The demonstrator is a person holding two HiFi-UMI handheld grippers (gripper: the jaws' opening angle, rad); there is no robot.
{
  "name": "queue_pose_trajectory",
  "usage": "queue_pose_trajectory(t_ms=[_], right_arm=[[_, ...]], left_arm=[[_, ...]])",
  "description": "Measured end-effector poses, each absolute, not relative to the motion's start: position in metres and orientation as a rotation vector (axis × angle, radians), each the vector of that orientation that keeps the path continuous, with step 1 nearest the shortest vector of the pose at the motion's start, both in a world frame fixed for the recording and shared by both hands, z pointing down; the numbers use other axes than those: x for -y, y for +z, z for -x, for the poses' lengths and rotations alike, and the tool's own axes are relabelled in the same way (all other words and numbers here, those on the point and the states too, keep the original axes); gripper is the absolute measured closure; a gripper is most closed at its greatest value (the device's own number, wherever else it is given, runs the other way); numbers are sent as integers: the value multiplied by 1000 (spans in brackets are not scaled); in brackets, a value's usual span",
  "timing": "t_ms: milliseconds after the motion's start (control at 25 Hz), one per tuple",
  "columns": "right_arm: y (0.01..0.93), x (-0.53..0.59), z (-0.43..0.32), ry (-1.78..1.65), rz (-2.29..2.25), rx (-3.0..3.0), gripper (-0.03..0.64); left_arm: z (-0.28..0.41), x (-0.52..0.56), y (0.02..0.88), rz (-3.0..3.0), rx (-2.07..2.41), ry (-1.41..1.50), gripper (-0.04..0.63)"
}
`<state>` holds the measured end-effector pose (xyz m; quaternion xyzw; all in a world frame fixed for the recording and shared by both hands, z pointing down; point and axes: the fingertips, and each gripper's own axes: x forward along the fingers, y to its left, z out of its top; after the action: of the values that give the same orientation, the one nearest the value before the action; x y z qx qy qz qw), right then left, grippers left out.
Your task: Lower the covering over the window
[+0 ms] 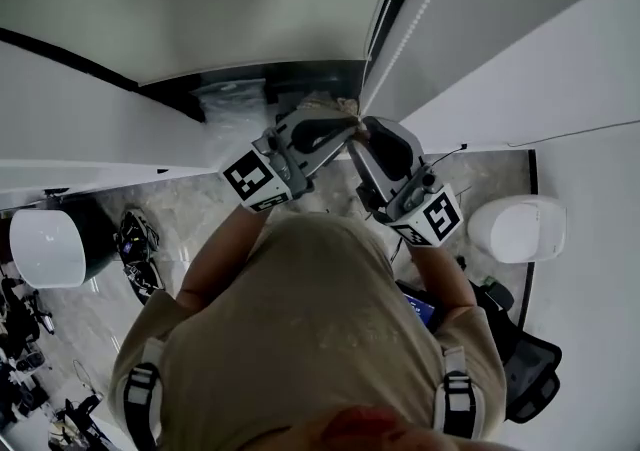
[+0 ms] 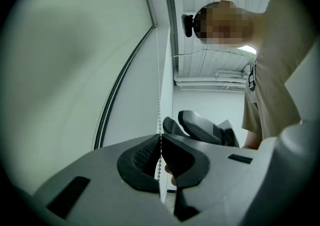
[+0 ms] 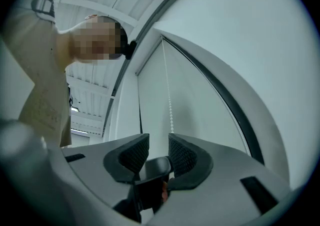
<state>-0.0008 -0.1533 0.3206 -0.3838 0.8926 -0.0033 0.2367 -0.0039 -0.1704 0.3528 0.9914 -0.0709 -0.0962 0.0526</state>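
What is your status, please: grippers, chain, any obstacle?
Left gripper shut on bead chain. Right gripper open, pinching nothing. No obstacle seen along the chain.

Your bead chain runs off the head view's top edge, so its upper end goes unseen. The stretch passing between your left gripper's closed pads is hidden. The dark floor clutter at left is too small to identify.

blind: pale, smooth, flat | bead chain: white, hangs straight beside blind's edge, lower part pinched in left claw
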Motion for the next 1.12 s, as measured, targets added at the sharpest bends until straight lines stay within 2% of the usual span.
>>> queue_pose_trajectory(t_ms=[360,520,560,600,880,1120], right_arm=[[314,171,-6,101,1141,-2513,495],[347,189,-31,-45,1271,-2586,495],[350,190,-32,-123,1222,-2588,584],[350,189,-32,-179,1163,-2587,611],[342,173,-34,-74,1047,-2652,611],[356,163,-27,-22,1030,-2699,611]], left_arm=[[-15,181,361,-3002,334,-248,575],[-44,171,426,-3088,398,237,581],[-46,167,435,-3071,400,214,581],[-45,164,436,-3024,399,145,581],[-61,163,437,-3011,484,154,581],[-44,183,467,-2994,661,271,581]])
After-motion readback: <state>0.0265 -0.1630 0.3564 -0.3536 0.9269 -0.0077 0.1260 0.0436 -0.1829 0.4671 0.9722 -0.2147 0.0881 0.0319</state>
